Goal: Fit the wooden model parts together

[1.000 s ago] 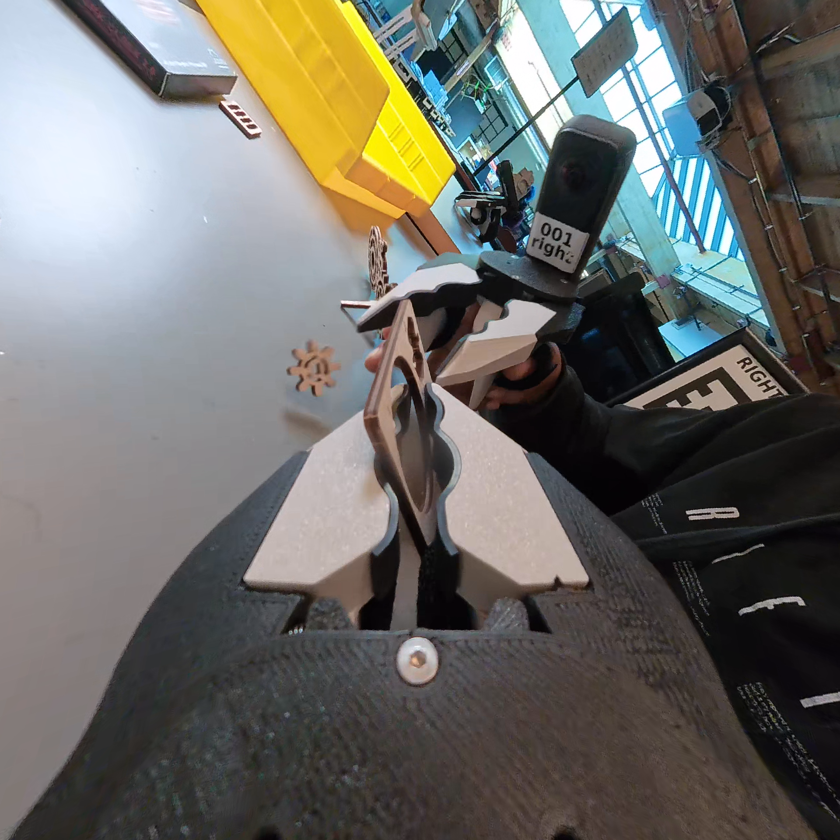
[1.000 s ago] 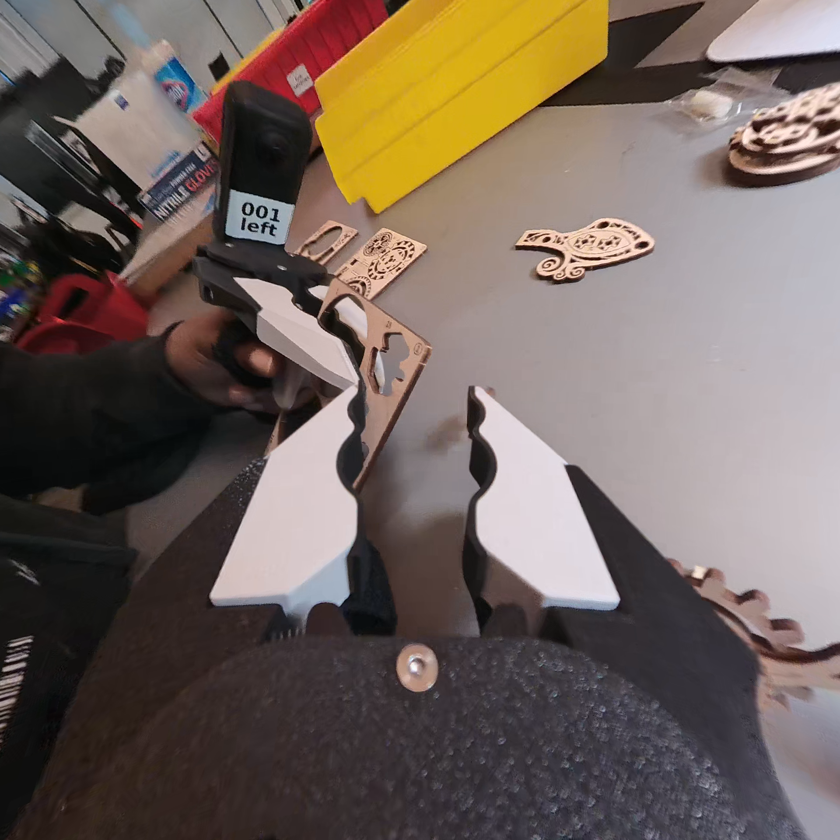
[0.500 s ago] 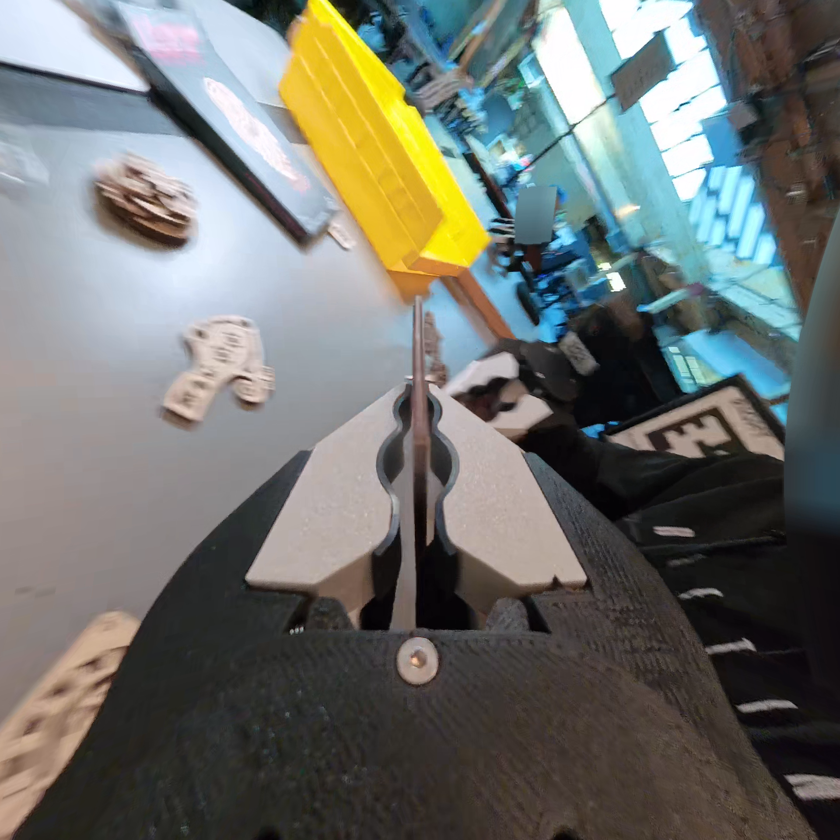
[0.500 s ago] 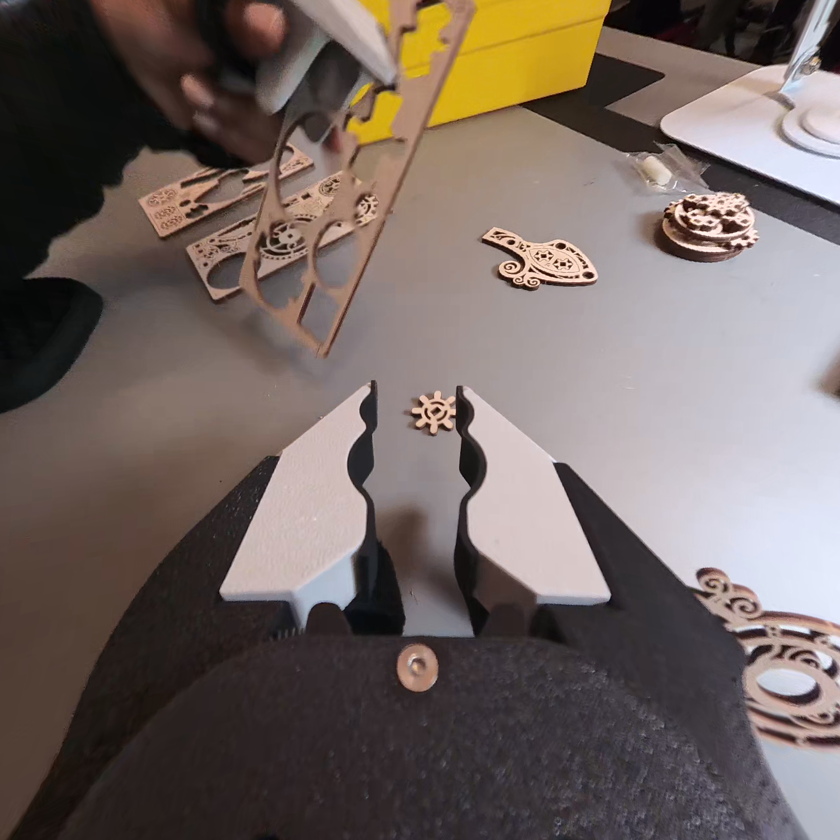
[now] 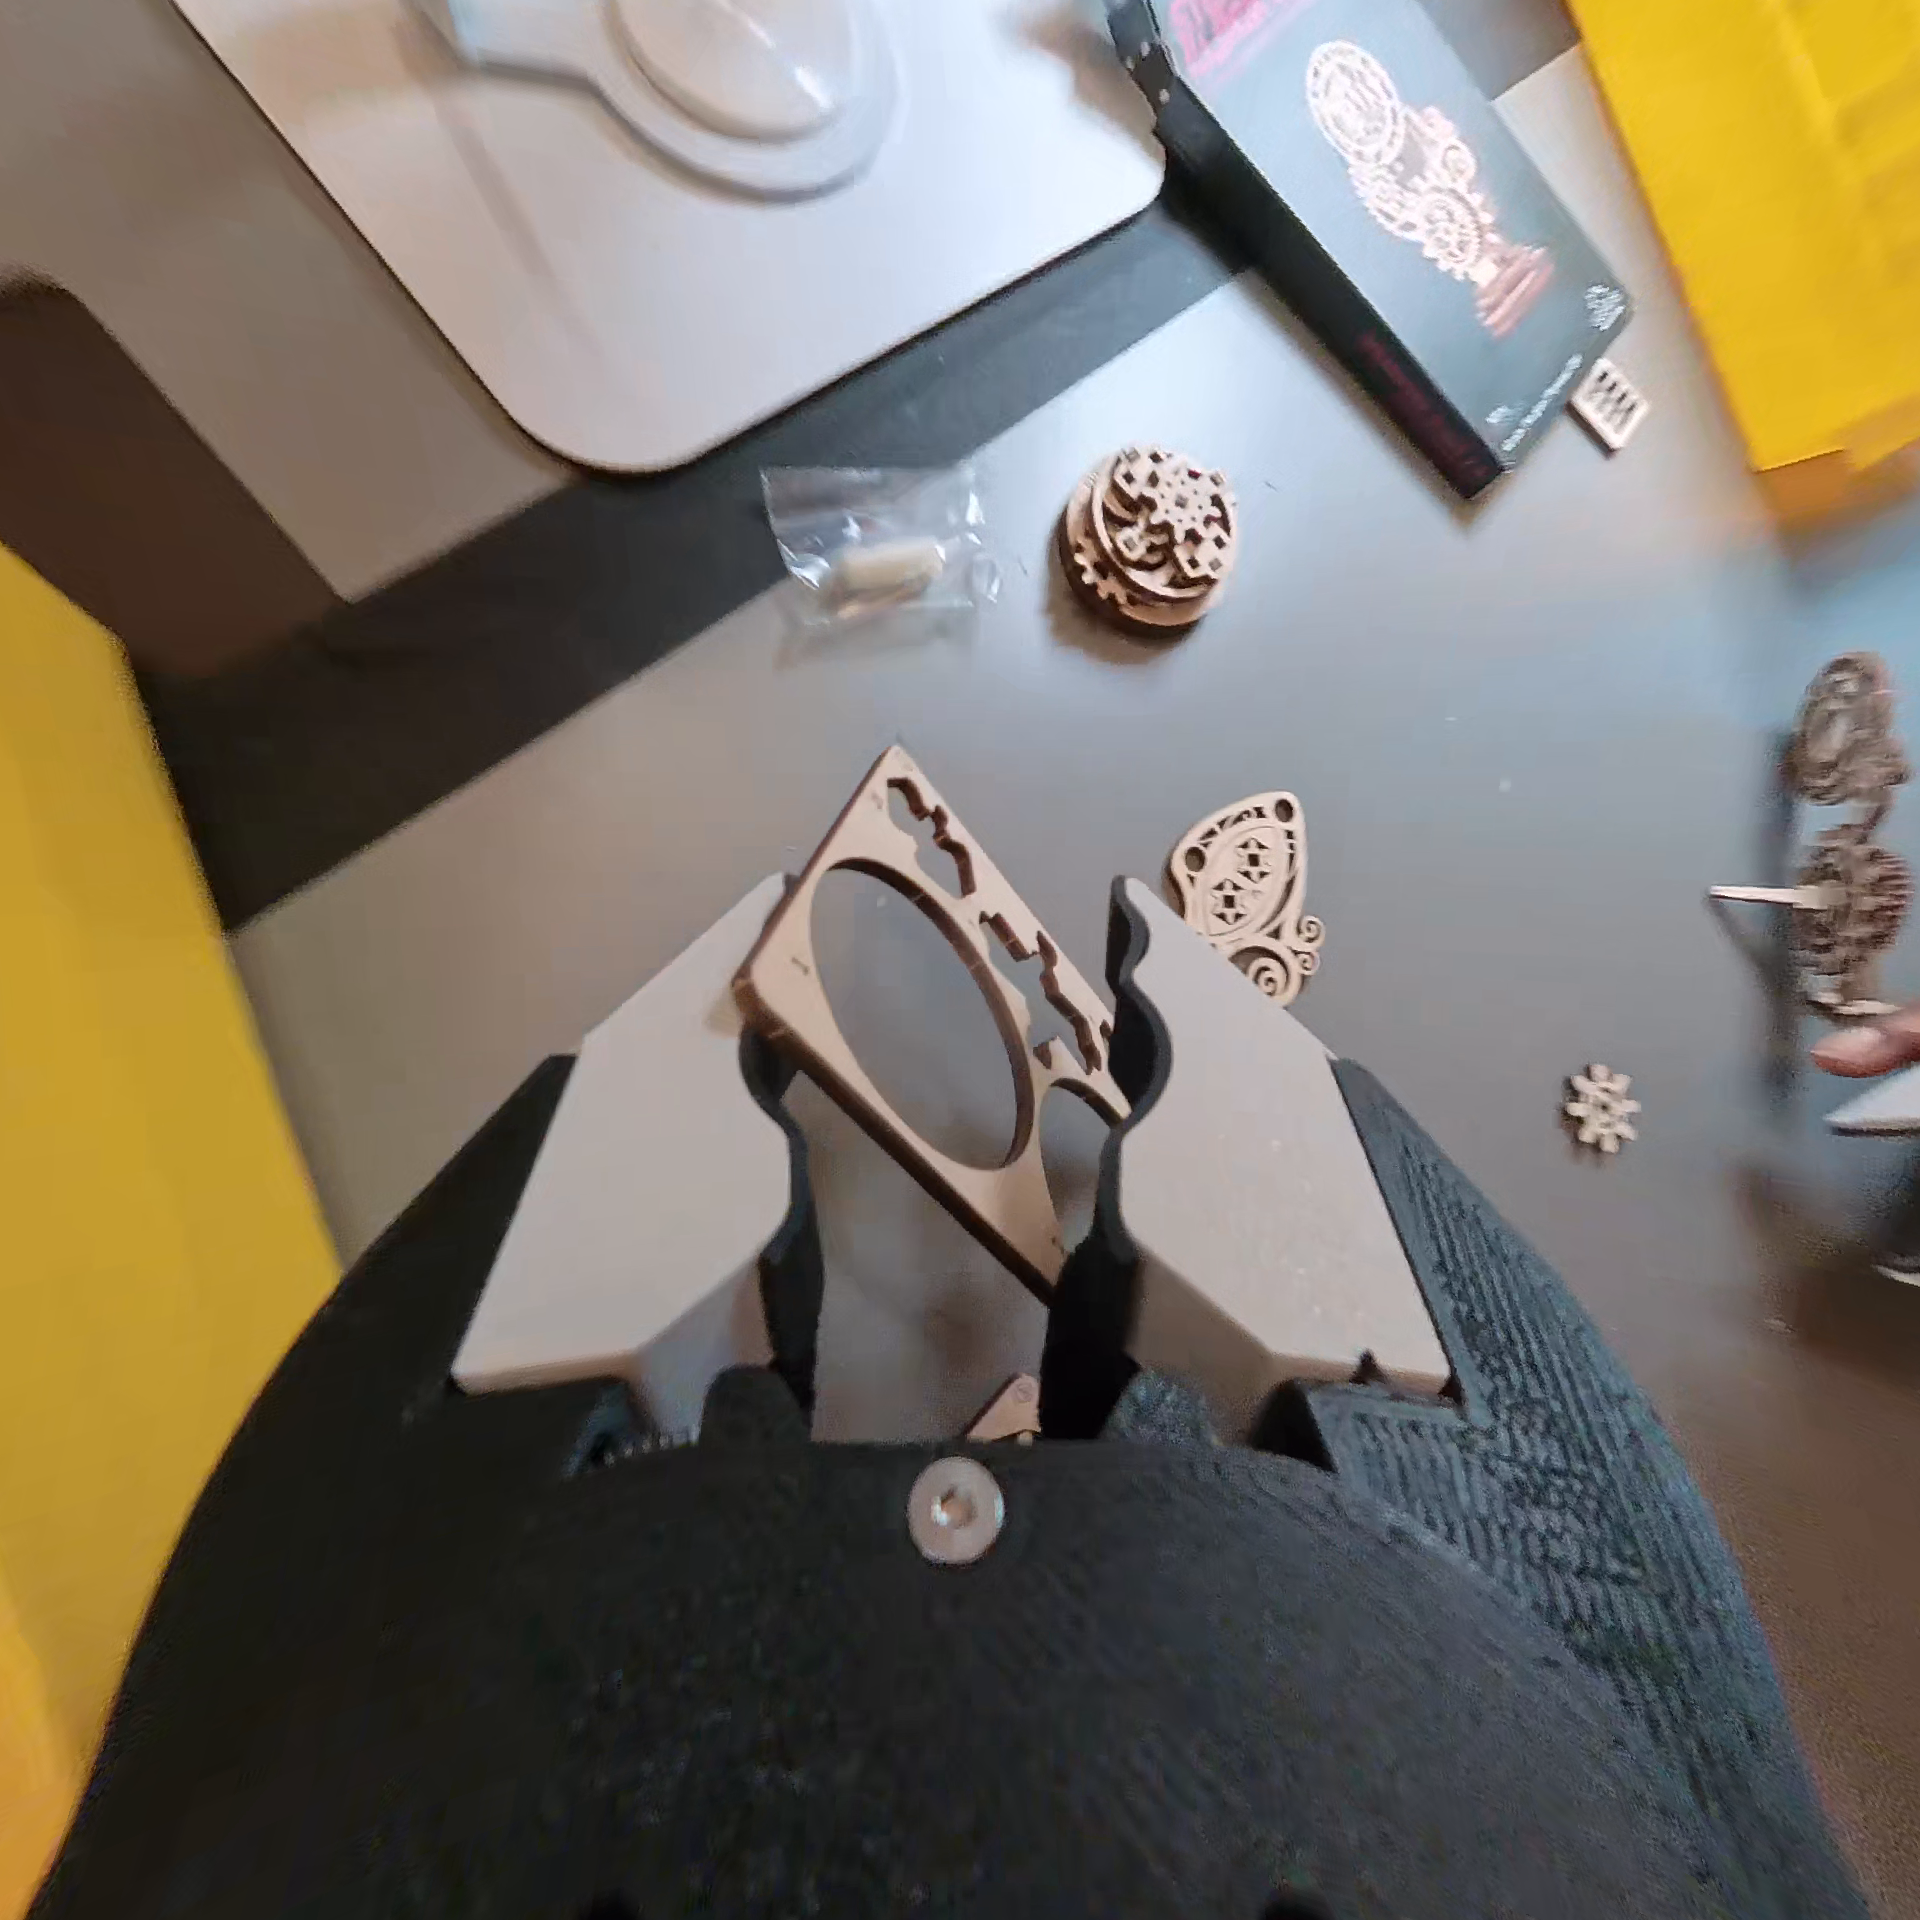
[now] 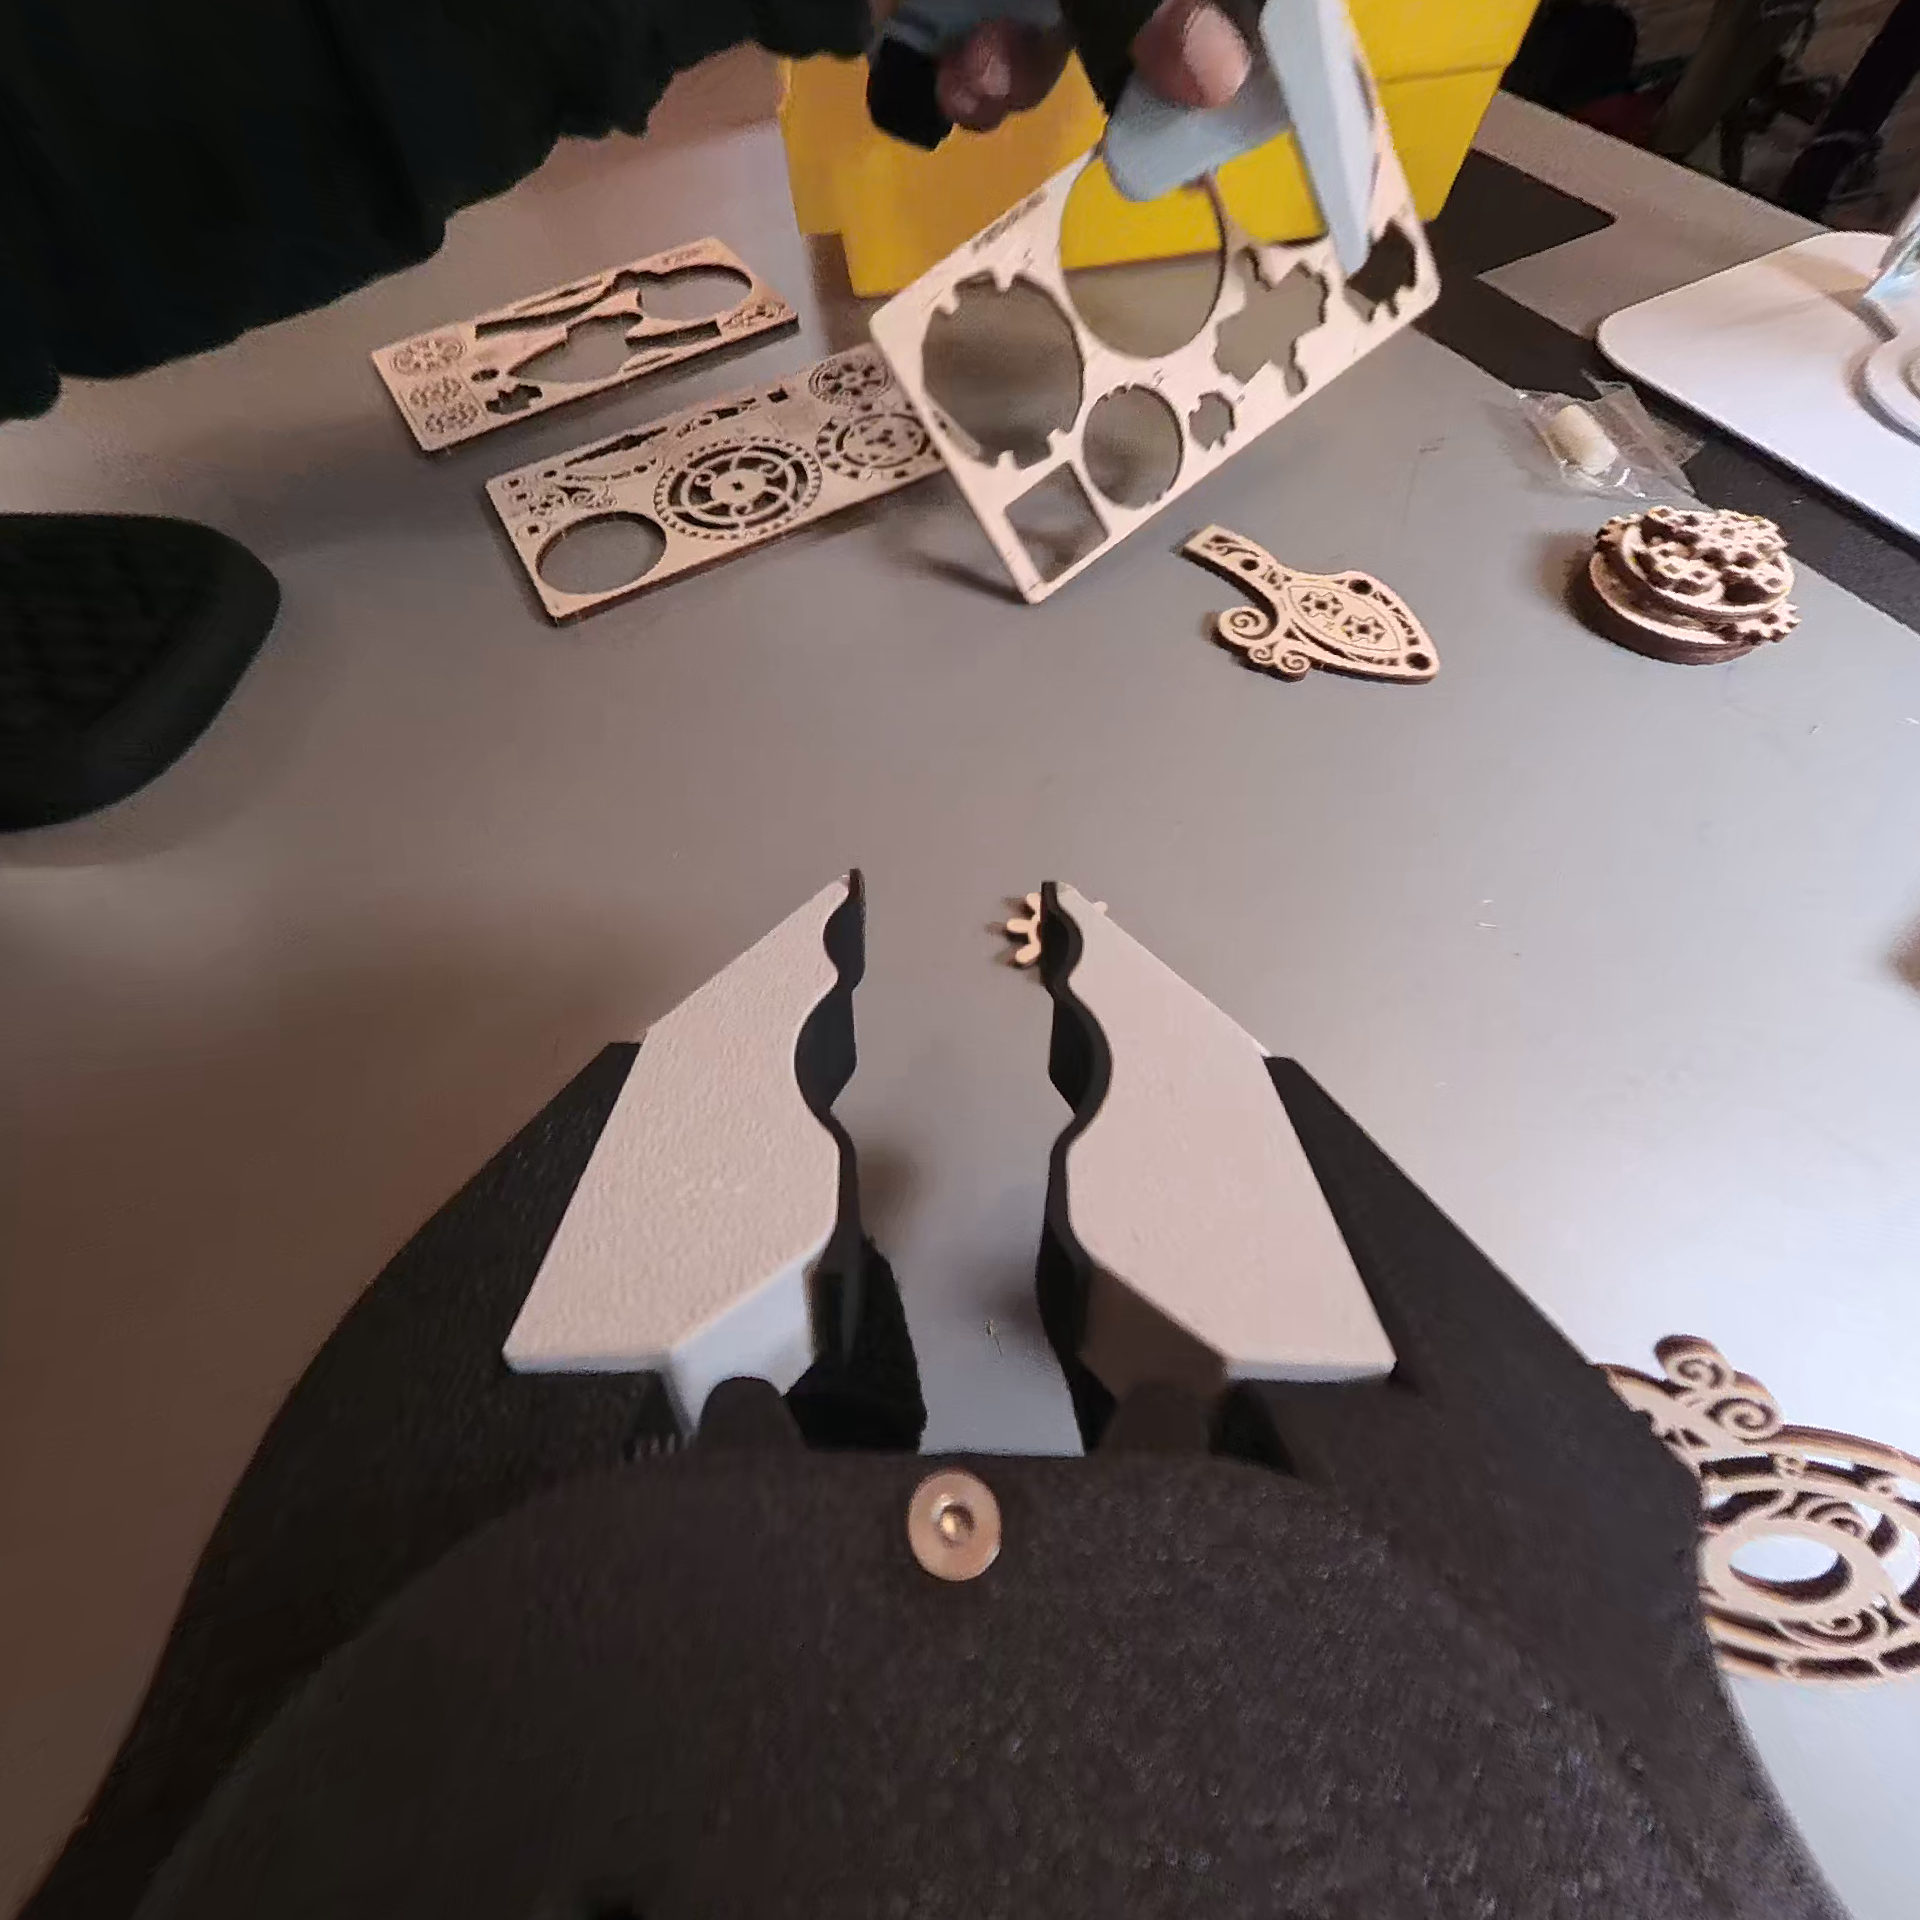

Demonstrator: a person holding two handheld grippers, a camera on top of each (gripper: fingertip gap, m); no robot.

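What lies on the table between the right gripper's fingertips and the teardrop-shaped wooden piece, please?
Only the small wooden gear, at the right gripper; beyond it, bare table up to the teardrop piece, per the right wrist view.

A grey table carries the non-task items. A yellow bin stands at the far edge in the right wrist view. In the left wrist view, a second yellow surface fills the left border, and another yellow bin occupies the upper right corner. A white tray with a round recess lies at the top. A clear plastic bag holding a small pale cylinder lies just below the tray. A dark printed box lies between the tray and the upper right bin. A black textured object rests at the left edge in the right wrist view.
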